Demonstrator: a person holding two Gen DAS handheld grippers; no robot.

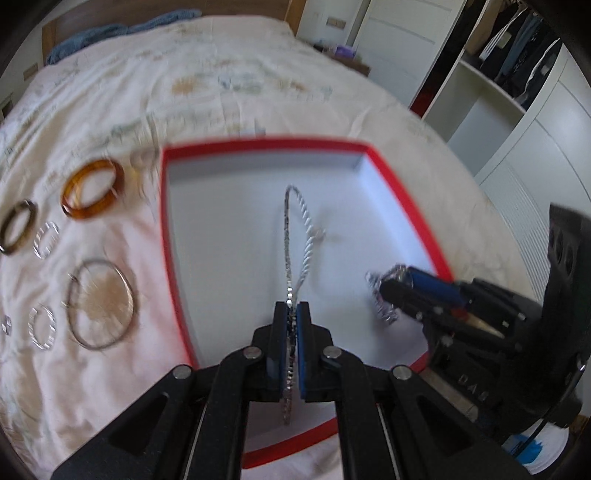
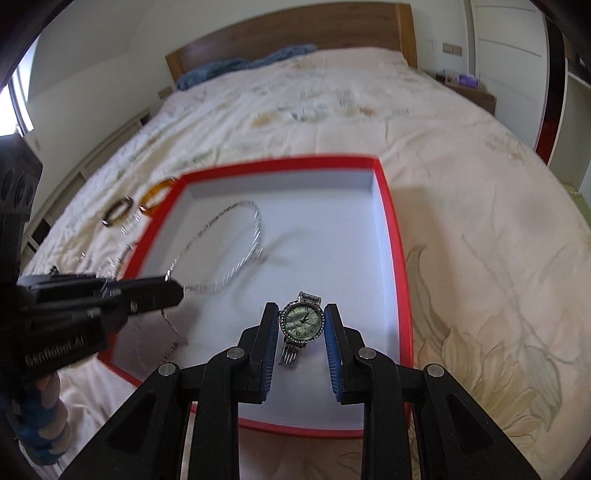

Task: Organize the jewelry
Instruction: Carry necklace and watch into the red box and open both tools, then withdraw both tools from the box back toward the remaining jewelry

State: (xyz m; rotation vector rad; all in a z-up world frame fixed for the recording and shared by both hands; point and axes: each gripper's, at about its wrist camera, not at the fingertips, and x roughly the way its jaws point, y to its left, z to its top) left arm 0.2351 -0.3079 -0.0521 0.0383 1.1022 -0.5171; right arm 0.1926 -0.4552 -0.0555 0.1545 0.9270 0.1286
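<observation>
A red-rimmed box (image 1: 266, 144) with a white inside lies on the bed; it also shows in the right wrist view (image 2: 386, 206). My left gripper (image 1: 292, 314) is shut on a silver necklace (image 1: 291, 229), whose loop hangs over the box; the necklace (image 2: 236, 240) and left gripper (image 2: 177, 291) show in the right wrist view. My right gripper (image 2: 301, 321) holds a silver watch (image 2: 303, 320) with a green dial between its pads, low over the box's near right part. In the left wrist view the right gripper (image 1: 384, 291) grips the watch (image 1: 380, 295).
On the bedspread left of the box lie an amber bangle (image 1: 92, 194), a dark bangle (image 1: 18, 227), a large silver hoop (image 1: 100, 304) and small clear rings (image 1: 46, 239). A wardrobe (image 1: 517, 110) stands to the right. The headboard (image 2: 295, 33) is far behind.
</observation>
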